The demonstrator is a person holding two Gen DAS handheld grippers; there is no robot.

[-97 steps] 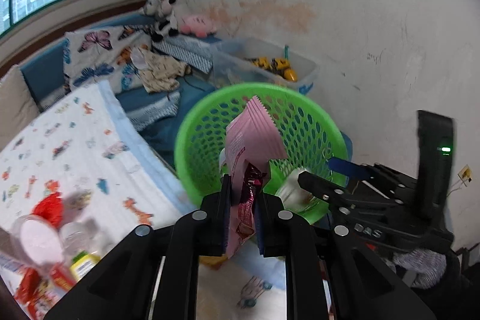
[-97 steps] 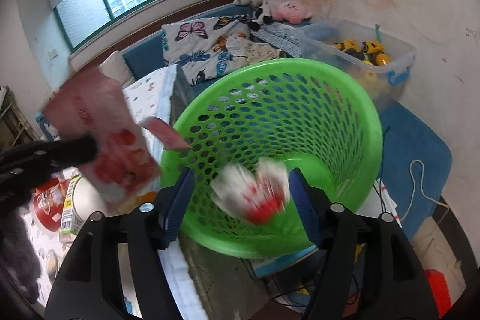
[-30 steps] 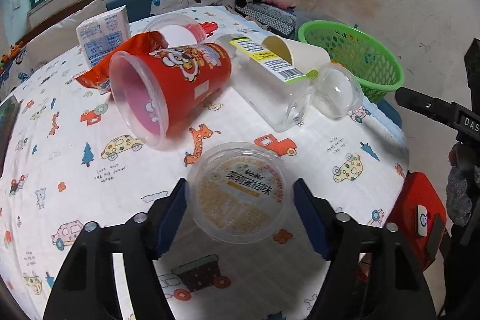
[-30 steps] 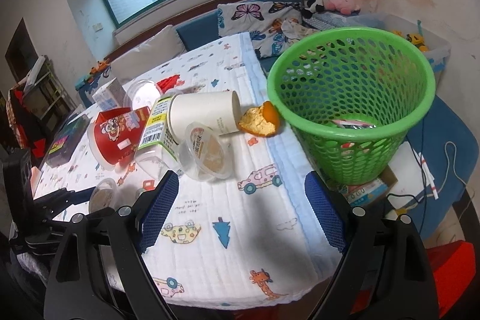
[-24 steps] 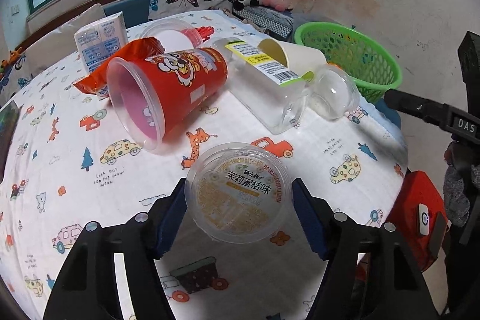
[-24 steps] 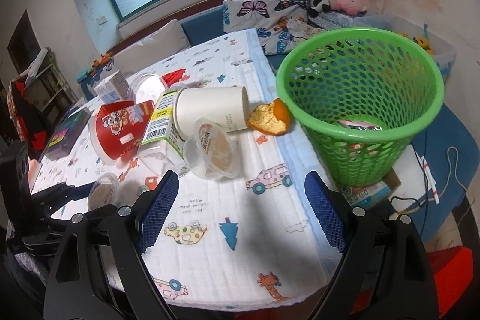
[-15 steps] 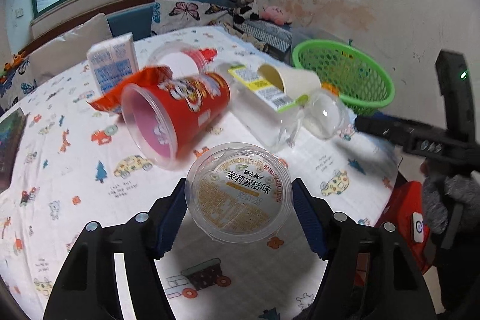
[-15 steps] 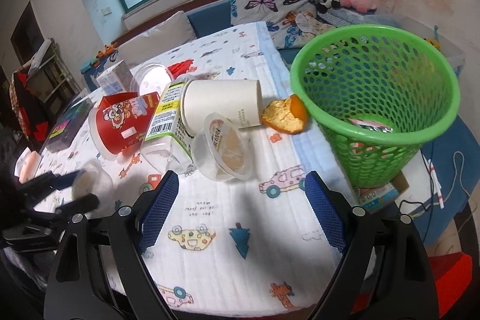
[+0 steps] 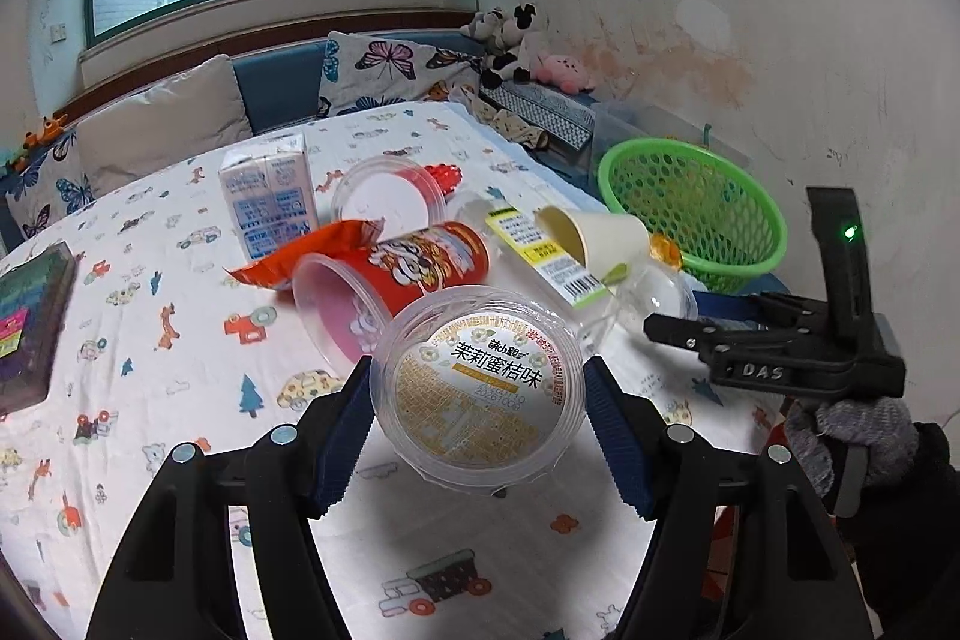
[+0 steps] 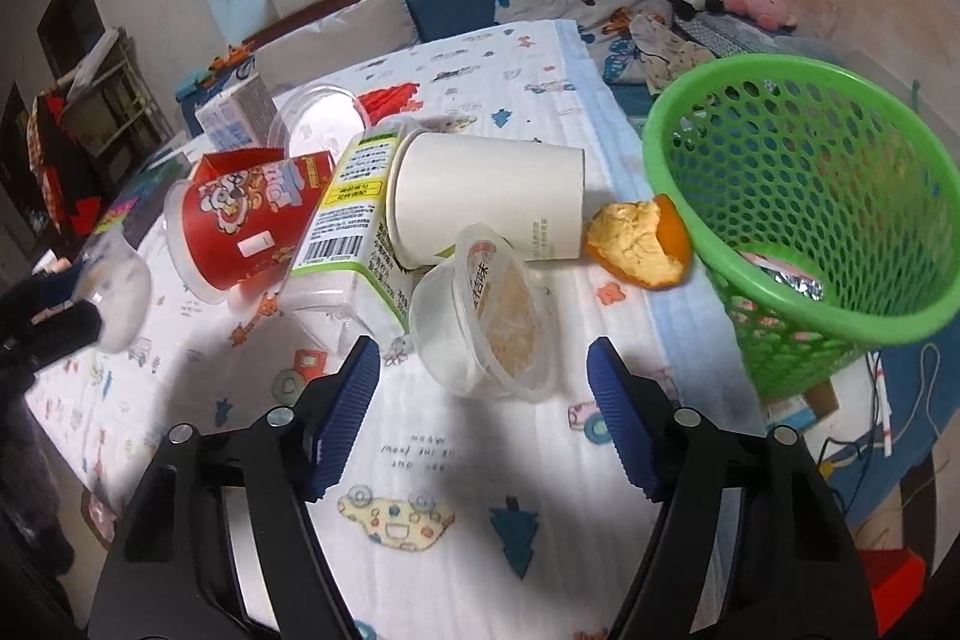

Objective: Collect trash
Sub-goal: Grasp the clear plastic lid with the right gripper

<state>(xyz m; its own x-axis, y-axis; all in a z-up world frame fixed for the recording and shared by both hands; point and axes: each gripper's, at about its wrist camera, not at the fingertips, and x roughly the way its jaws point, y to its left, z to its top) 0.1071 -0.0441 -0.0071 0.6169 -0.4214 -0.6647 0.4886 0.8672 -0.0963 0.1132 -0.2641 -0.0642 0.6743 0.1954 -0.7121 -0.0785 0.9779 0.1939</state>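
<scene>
We see a worktop (image 10: pixel 516 490) under a cartoon-print cloth, crowded with trash. Our left gripper (image 9: pixel 477 403) has its jaws clamped on a clear jelly cup (image 9: pixel 480 385), lifted off the cloth; its foil lid carries yellow print and the Chinese line "茉莉蜜桔味" above a date we cannot read with certainty. Behind it lie a red snack tub (image 9: pixel 384 280) on its side with a cartoon face, a torn orange wrapper (image 9: pixel 294 256), a blue-and-white milk carton (image 9: pixel 267 199) standing upright, and a round clear lid (image 9: pixel 390 199).

Our right gripper (image 10: pixel 483 415) has its jaws apart, having just narrowed, and nothing is pressed between them. A second jelly cup (image 10: pixel 486 319) lies tipped on its side on the cloth just ahead of them. Behind that cup lie a white paper cup (image 10: pixel 486 202) and a clear bottle (image 10: pixel 354 232) with a green barcode label, touching each other. A piece of orange peel (image 10: pixel 639 241) rests between the paper cup and the green mesh basket (image 10: pixel 798 214), which stands off the worktop's edge and holds crumpled wrappers at its bottom.
</scene>
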